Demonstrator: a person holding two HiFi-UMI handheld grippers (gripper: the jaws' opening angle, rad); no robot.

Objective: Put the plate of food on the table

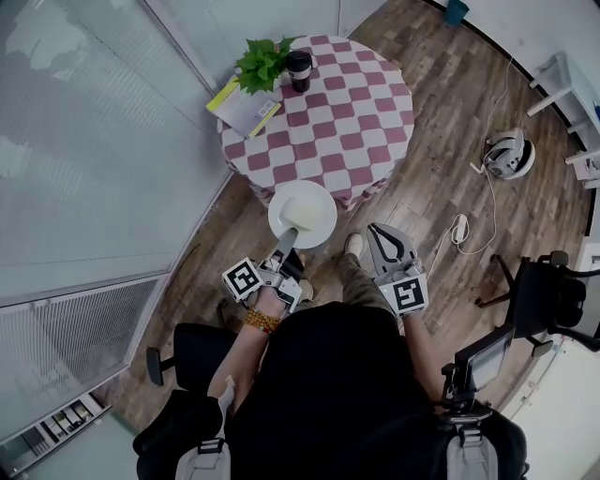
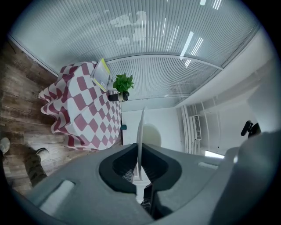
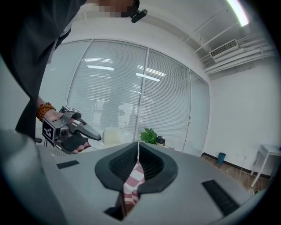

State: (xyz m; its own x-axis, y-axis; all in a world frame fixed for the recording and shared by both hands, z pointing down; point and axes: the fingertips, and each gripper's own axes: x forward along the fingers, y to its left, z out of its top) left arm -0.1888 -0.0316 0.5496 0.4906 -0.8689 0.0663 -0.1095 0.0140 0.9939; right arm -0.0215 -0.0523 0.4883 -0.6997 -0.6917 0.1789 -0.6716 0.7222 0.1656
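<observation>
White round plate [image 1: 321, 201] pinched at its rim by the left gripper [image 1: 288, 236], pale food block [image 1: 296, 214], perhaps tofu, sat on it, plate hung just short of the checked table [image 1: 337, 131], right gripper [image 1: 377, 232] closed, empty.

I've got a round table [image 1: 347, 131] with a red-and-white checked cloth, standing on a wood-plank floor [image 1: 441, 122]. Three things sit on the cloth, all bunched at its far left side. There's a leafy green potted plant [image 1: 261, 62] and a dark cup [image 1: 299, 70] just beside it to the right. A yellow-green book [image 1: 242, 108] lies flat at the cloth's edge, its top tucked under the leaves. On the floor right of the table I see a white round device [image 1: 508, 155] with a white cable [image 1: 483, 211] trailing from it. There's also a black office chair [image 1: 539, 291] and, by the far wall, a blue bin [image 1: 457, 11].
</observation>
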